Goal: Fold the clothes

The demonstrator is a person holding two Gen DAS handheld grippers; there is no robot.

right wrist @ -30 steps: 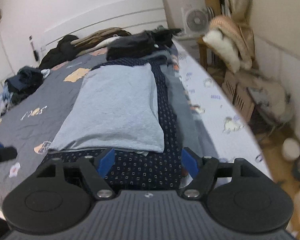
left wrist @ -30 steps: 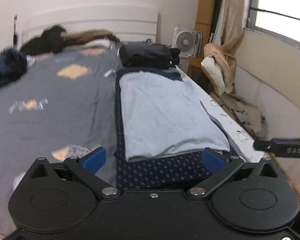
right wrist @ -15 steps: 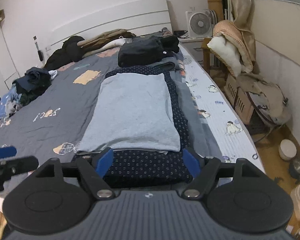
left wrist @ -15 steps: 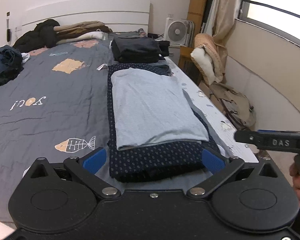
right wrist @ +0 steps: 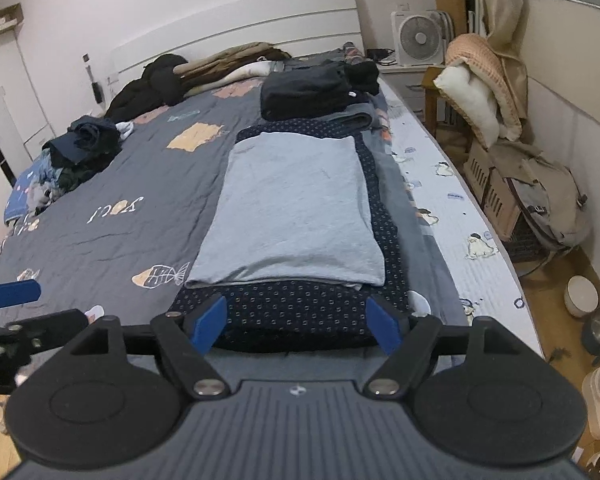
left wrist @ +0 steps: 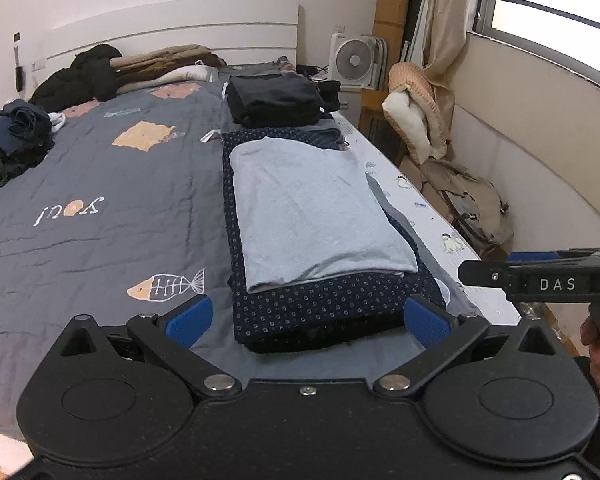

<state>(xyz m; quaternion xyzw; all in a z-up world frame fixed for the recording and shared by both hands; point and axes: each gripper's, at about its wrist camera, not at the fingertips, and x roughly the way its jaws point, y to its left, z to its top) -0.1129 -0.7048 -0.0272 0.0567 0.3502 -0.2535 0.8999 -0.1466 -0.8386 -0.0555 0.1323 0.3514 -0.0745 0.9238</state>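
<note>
A folded light blue shirt (left wrist: pixel 312 208) lies on top of a folded navy dotted garment (left wrist: pixel 324 312) at the near right side of the bed; both also show in the right wrist view (right wrist: pixel 296 216) (right wrist: pixel 300 312). My left gripper (left wrist: pixel 306 318) is open and empty, held back from the near end of the stack. My right gripper (right wrist: pixel 296 320) is open and empty, also just short of the stack. The right gripper shows in the left wrist view (left wrist: pixel 540 280), and the left gripper shows at the left edge of the right wrist view (right wrist: pixel 8 312).
Folded black clothes (left wrist: pixel 276 98) sit beyond the stack. A heap of unfolded dark clothes (left wrist: pixel 16 136) lies at the bed's left. Coats (left wrist: pixel 140 72) lie at the headboard. A fan (left wrist: pixel 354 60), chair (left wrist: pixel 416 120) and backpack (left wrist: pixel 472 204) stand right of the bed.
Both grippers have pulled back and up from the stack, so more of the bed shows. Both stay open and empty. The stack has not moved.
</note>
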